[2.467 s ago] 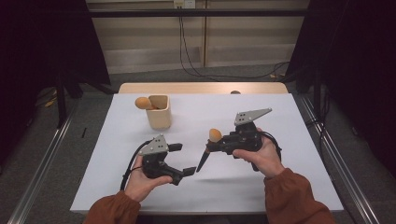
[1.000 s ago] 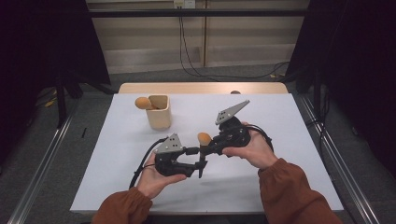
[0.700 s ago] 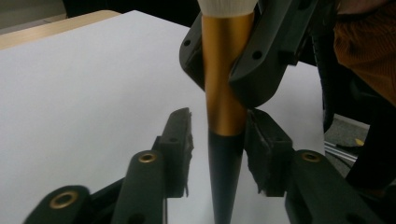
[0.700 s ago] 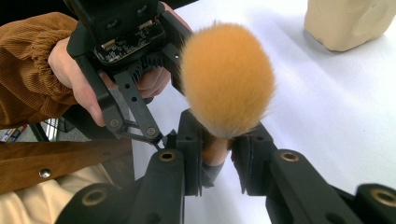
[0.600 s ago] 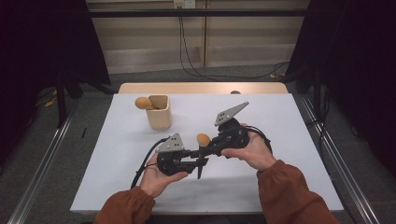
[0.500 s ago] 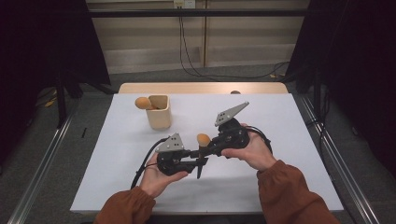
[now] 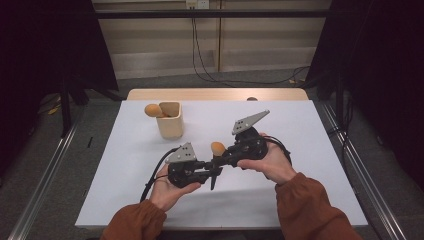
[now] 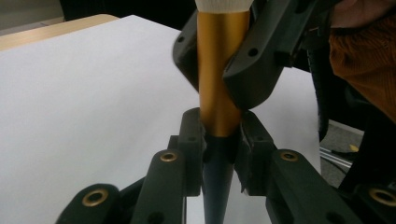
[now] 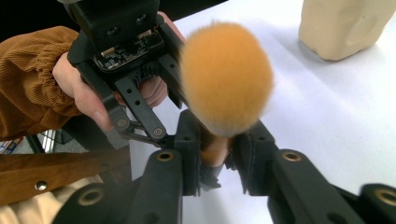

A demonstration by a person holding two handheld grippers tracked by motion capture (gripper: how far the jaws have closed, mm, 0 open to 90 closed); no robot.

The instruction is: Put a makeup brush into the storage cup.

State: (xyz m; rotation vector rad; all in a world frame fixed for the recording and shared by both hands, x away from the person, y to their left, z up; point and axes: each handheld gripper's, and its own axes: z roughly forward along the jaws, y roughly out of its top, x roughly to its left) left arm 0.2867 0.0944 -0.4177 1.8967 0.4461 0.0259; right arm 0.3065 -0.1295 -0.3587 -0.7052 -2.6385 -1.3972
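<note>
While both my grippers meet over the middle of the desk [image 7: 300, 125], the brush [image 7: 217, 148] stands between them, its orange head up and toward the far side and its dark handle tip pointing down toward me. That long axis is what matters. My right gripper [image 7: 220, 161] has the gold ferrule just under the head, and my left gripper [image 7: 214, 172] has the handle just below that, where the gold meets the dark taper.

In the left gripper view, my left gripper [image 8: 219, 135] is clamped tight on the brush [image 8: 217, 70], with a pad on each side of it. In the right gripper view, my right gripper [image 9: 217, 154] has its jaws on either side of the ferrule under the bristles [image 9: 226, 79]. They have just been easing open, yet the pads look to lie against the ferrule.

I judge this a hand-over to the left. The cup [image 7: 170, 122], with another brush [image 7: 152, 110] leaning in it, stands far-left of the grippers, nearer my left hand. The left grip sits low on the handle, so the head would lead unless I turn the wrist.
</note>
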